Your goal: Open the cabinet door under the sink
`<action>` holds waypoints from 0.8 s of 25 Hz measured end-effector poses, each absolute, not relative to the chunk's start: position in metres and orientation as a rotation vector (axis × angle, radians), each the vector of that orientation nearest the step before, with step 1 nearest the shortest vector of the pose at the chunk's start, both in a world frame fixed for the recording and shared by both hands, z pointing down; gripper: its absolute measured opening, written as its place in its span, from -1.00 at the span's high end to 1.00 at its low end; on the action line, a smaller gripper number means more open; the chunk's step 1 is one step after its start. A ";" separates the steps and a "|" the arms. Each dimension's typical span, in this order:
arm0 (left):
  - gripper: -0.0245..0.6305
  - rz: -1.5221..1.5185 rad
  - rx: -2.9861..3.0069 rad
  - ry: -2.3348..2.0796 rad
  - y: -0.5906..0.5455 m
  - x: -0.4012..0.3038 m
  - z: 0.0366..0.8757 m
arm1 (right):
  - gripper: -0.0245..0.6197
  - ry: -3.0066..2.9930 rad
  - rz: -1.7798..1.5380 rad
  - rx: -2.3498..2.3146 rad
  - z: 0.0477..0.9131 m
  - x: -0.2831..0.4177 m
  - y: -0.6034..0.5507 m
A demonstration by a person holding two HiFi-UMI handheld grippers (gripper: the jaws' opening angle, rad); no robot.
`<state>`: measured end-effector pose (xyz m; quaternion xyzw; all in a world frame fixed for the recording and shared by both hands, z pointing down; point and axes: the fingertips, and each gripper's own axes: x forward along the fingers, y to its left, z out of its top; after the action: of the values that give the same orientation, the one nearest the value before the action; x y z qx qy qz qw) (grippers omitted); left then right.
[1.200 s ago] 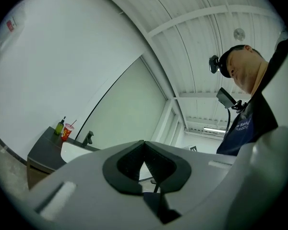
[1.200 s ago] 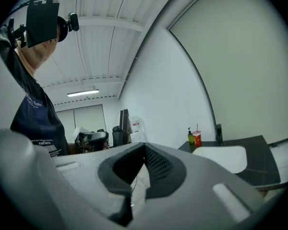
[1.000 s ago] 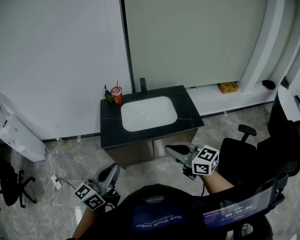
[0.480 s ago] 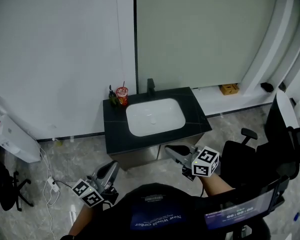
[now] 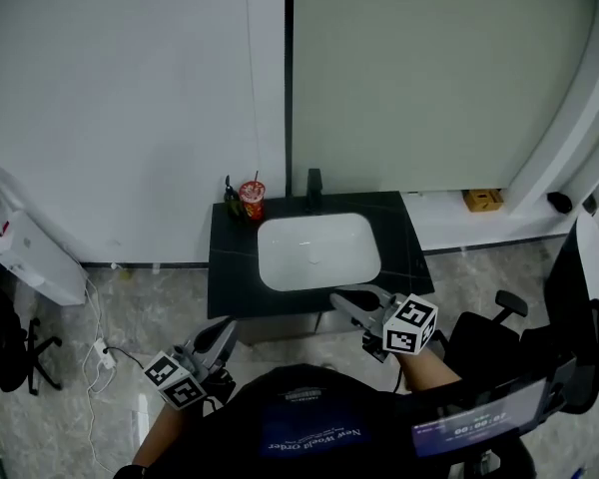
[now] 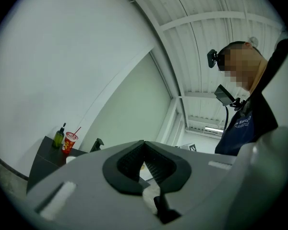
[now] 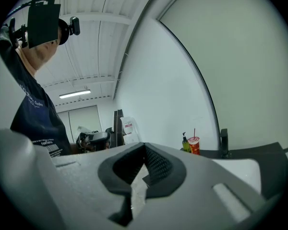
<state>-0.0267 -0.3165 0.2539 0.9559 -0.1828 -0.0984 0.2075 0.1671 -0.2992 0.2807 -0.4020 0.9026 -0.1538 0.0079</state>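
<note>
Black sink counter is seen ahead. The left gripper and the right gripper are closed, with nothing gripped.

walls: white wall left, pale green panel right | floor: grey marbled tile | furniture: black office chair near right

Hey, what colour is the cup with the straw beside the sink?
The cup is red; the head view shows it best.
</note>
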 end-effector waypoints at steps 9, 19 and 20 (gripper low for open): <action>0.93 -0.295 2.623 -0.696 -0.348 0.056 0.249 | 0.92 2.940 -0.480 -1.010 0.278 0.235 -0.362; 0.93 -0.260 2.600 -0.751 -0.380 0.080 0.264 | 0.92 2.966 -0.509 -0.920 0.288 0.252 -0.409; 0.93 -0.257 2.598 -0.747 -0.387 0.076 0.266 | 0.92 2.966 -0.512 -0.927 0.289 0.249 -0.415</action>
<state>0.0756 -0.3866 0.2661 0.9350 -0.2690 -0.0927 0.2116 0.2488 -0.4152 0.2892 -0.2943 0.9418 -0.1625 -0.0041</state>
